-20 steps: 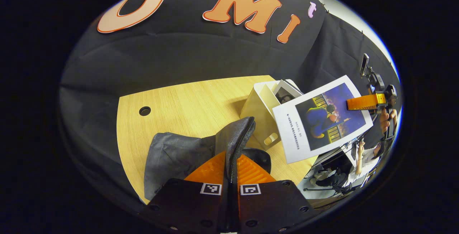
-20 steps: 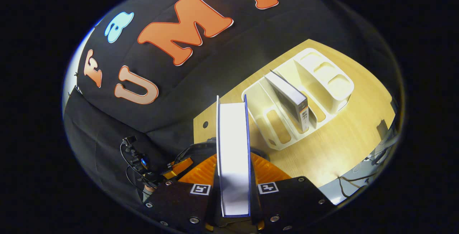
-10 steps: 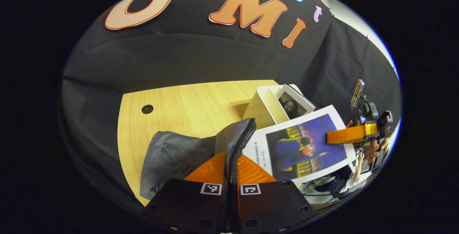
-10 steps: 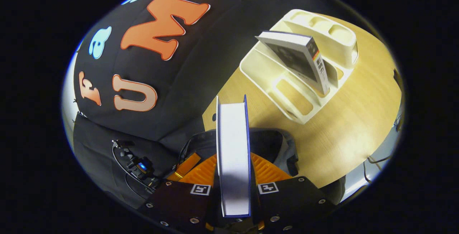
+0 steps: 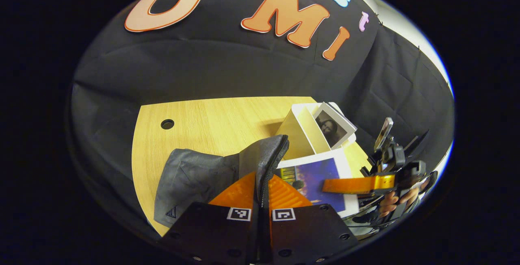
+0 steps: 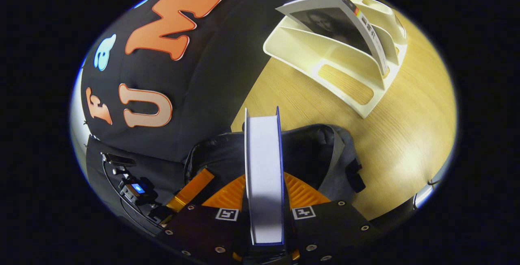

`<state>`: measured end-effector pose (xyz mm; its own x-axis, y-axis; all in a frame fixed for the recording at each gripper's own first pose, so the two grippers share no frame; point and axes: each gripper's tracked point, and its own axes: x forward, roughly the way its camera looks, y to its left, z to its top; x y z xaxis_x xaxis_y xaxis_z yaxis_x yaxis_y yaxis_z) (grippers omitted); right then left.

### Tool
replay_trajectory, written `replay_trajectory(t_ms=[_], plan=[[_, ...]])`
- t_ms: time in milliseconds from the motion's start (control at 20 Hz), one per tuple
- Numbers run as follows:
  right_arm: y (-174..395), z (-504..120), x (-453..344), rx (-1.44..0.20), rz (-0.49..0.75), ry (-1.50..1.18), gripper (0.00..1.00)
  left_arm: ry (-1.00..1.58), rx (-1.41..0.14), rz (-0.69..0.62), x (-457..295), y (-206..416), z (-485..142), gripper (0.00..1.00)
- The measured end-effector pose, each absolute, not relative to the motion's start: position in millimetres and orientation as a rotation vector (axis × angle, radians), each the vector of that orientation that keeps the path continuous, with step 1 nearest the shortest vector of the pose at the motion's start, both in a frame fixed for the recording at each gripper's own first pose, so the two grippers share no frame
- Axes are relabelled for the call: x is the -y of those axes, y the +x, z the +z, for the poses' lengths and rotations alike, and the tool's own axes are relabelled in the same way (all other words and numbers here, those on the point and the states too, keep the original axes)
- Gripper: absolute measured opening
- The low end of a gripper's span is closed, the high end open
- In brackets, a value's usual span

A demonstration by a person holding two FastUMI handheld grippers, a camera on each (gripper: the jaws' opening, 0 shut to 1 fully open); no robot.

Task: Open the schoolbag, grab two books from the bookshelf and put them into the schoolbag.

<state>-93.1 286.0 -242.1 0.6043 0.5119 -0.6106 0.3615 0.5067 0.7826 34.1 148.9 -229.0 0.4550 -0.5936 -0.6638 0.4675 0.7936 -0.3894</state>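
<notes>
My left gripper (image 5: 261,190) is shut on the zipper edge of the grey schoolbag (image 5: 195,173) and holds that flap upright. My right gripper (image 6: 264,194) is shut on a blue-covered book (image 6: 263,163), seen edge-on, low over the schoolbag's open mouth (image 6: 313,151). From the left gripper view the same book (image 5: 315,175) hangs just right of the raised flap, with the right gripper (image 5: 349,184) and a hand behind it. A second book (image 6: 337,21) leans in the white bookshelf (image 6: 325,66).
The bag and bookshelf (image 5: 300,133) stand on a light wooden table (image 5: 211,114) with a round cable hole (image 5: 167,124). Black cloth walls close the back and sides. One left gripper finger (image 6: 189,190) shows beside the bag's rim.
My right gripper has carried the book down and across from beside the bookshelf to the bag's opening. My left gripper still holds the flap in much the same place.
</notes>
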Motion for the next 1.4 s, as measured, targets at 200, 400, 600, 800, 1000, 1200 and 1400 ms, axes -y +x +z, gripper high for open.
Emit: replay_trajectory(t_ms=[200, 400, 600, 800, 1000, 1200, 1400], plan=[[-87.9, -268.7, -313.8, -0.968, 0.137, 1.116, 0.33, -0.161, -0.880, -0.672, -150.9, 27.2, -226.7, 0.05], [-75.8, -293.6, -343.9, -0.953, 0.164, 1.121, 0.34, -0.163, -0.886, -0.690, -146.7, 25.5, -225.5, 0.05], [-65.0, -306.8, -365.8, -0.949, 0.170, 1.085, 0.34, -0.173, -0.883, -0.683, -146.7, 27.8, -224.5, 0.05], [-74.8, -318.0, -364.0, -1.045, 0.138, 0.988, 0.42, -0.145, -0.879, -0.656, -152.3, 34.6, -226.9, 0.05], [-102.0, -309.6, -351.7, -1.198, 0.163, 0.916, 0.88, -0.141, -0.881, -0.638, -156.0, 37.6, -231.2, 0.05], [-113.7, -299.4, -318.0, -1.234, 0.178, 0.747, 0.98, -0.134, -0.880, -0.622, -159.1, 39.1, -232.2, 0.05], [-109.2, -274.7, -291.6, -1.236, 0.199, 0.653, 0.98, -0.125, -0.887, -0.606, -157.7, 38.4, -238.3, 0.05]])
